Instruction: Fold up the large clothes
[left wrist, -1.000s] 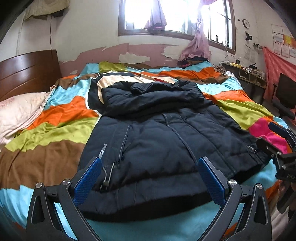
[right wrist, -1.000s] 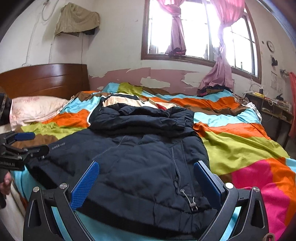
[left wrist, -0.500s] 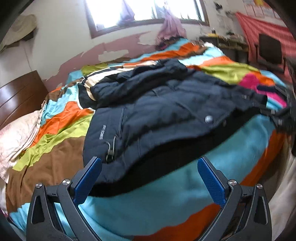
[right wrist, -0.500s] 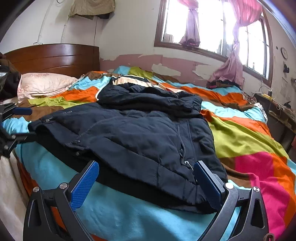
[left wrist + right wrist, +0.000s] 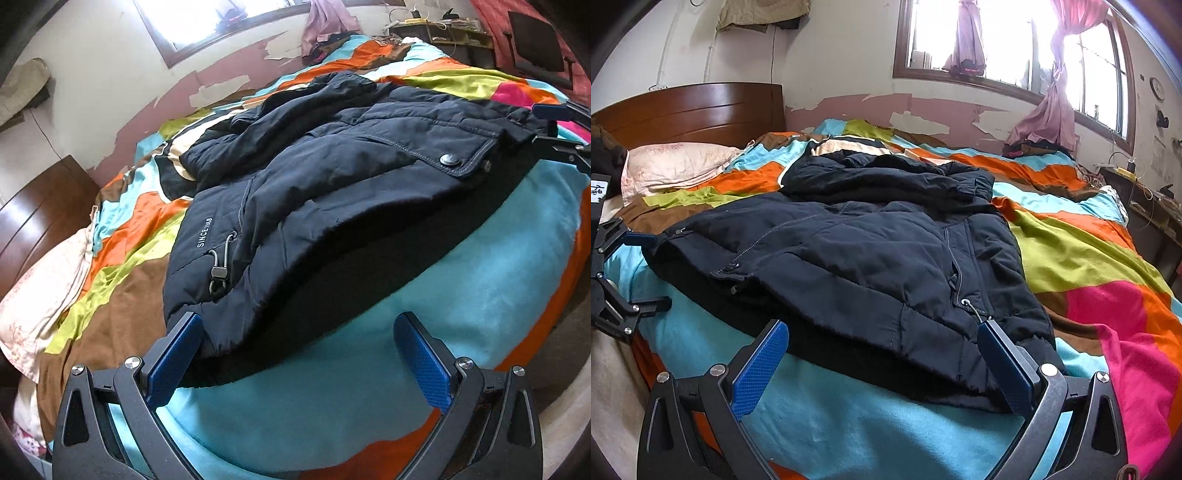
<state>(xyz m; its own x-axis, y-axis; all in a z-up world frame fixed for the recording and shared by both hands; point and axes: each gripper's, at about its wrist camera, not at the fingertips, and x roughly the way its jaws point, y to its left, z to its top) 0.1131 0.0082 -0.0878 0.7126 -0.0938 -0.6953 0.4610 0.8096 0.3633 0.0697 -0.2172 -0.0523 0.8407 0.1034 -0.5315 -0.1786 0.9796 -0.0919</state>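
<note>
While the dark jacket [image 5: 332, 177] lies flat on the striped bedspread [image 5: 1082, 251], both left gripper [image 5: 295, 354] & right gripper [image 5: 882, 362] gape wide, holding nothing, so bite each hem corner deep w/ full pads before lifting evenly.

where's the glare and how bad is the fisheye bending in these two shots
Right wrist view: the window is blown out white, the headboard curves. Left wrist view: the window is also overexposed, the quilt edge bulges round, corners vignette black; the jacket stays sharp.
</note>
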